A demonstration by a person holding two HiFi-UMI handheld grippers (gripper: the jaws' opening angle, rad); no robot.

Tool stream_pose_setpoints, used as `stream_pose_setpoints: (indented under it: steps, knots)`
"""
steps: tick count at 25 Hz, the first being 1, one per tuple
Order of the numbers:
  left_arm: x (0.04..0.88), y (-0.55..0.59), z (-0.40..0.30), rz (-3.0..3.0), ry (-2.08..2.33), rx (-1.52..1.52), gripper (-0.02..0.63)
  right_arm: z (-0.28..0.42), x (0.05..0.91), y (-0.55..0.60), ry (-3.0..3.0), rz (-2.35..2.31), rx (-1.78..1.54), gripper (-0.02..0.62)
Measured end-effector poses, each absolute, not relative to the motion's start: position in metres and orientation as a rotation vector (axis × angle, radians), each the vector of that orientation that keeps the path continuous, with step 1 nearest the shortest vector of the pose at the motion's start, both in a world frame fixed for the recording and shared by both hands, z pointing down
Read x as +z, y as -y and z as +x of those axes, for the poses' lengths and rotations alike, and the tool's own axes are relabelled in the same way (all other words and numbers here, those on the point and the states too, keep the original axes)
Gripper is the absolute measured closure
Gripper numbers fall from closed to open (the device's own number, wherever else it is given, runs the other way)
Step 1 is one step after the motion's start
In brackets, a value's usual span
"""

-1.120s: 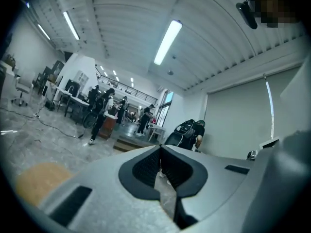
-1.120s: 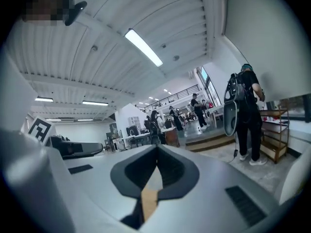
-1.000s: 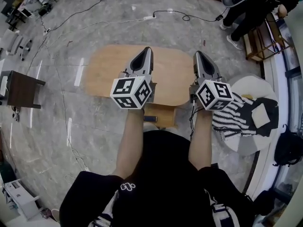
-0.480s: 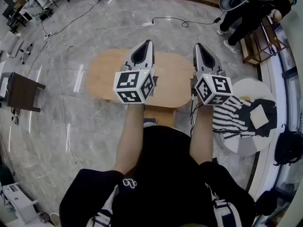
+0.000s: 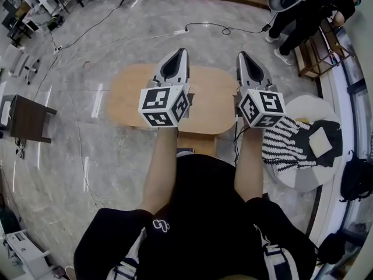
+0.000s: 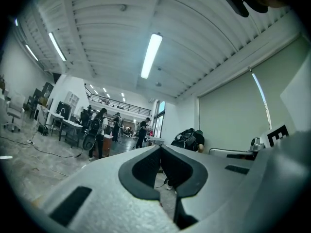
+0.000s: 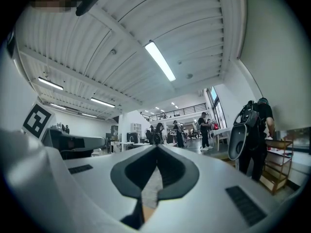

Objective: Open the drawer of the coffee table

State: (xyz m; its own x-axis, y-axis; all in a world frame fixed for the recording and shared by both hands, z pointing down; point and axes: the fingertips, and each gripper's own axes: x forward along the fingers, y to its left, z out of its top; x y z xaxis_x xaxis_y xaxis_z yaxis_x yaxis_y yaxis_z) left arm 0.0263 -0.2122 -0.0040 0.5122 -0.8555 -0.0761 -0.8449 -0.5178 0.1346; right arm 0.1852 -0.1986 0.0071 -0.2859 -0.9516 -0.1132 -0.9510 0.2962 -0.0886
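In the head view the coffee table (image 5: 128, 92) has an oval, light wooden top, with a wooden box-like part (image 5: 198, 143) under its near edge. I cannot tell whether that part is the drawer. My left gripper (image 5: 182, 51) is held level above the table's middle, jaws shut and empty. My right gripper (image 5: 240, 55) hovers over the table's right end, also shut with nothing in it. The left gripper view shows its jaws (image 6: 160, 147) closed against the room beyond, and the right gripper view shows its jaws (image 7: 156, 147) closed the same way. Neither touches the table.
A white round stool (image 5: 303, 182) with a striped cloth (image 5: 285, 144) stands close on the right, beside a black bag (image 5: 355, 179). A dark side table (image 5: 29, 118) is at the left. Cables (image 5: 87, 156) cross the marble floor. A person (image 5: 309, 10) and a wooden shelf (image 5: 317, 54) are far right.
Both grippers have risen a little above the table, side by side, and rolled slightly. Their jaws stayed shut.
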Motion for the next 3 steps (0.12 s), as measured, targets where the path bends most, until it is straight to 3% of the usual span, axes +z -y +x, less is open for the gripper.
stream_pose_setpoints:
  steps: [3]
  knots:
    - [-0.0026, 0.2138, 0.0315, 2.666, 1.499, -0.204, 0.595, 0.1858, 0.0071, 0.1999, -2.410, -1.777, 0.006, 0.584]
